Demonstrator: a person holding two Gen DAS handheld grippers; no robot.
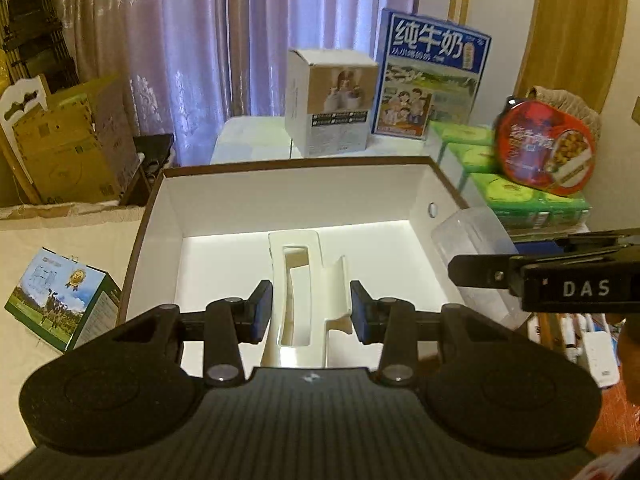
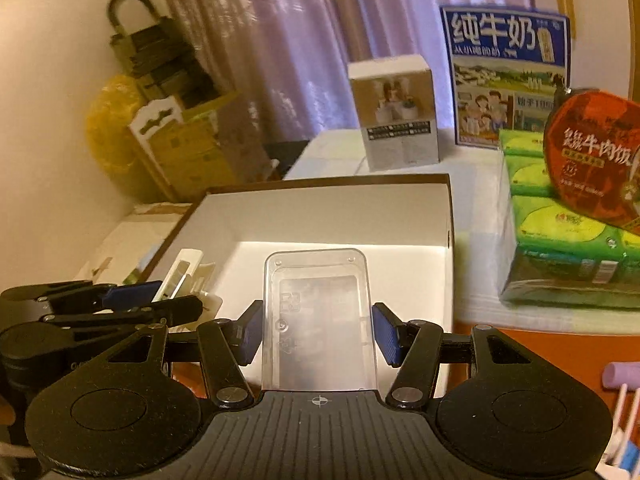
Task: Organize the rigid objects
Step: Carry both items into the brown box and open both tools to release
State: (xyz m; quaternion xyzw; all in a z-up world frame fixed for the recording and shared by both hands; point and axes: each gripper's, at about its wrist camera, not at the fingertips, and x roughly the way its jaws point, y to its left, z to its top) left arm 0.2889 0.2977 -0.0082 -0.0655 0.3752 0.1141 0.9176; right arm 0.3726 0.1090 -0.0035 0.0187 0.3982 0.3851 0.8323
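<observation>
Both grippers are carrying their pieces over the open box, ready to set them inside.

The white plastic holder [image 1: 306, 296] is sitting clamped between the pads of the left gripper [image 1: 311, 312], low in the centre of the left wrist view, hanging above the white box [image 1: 298, 196]. The clear plastic case [image 2: 318, 320] is pinched crosswise in the right gripper [image 2: 318, 336], centre of the right wrist view, over the box floor. Best move, I reckon: lowering each piece flat onto the floor, side by side, keeping clear of the walls and of each other before easing the jaws apart. Milk carton [image 1: 434, 84] and green packs [image 2: 560, 236] are standing behind and to the right.
</observation>
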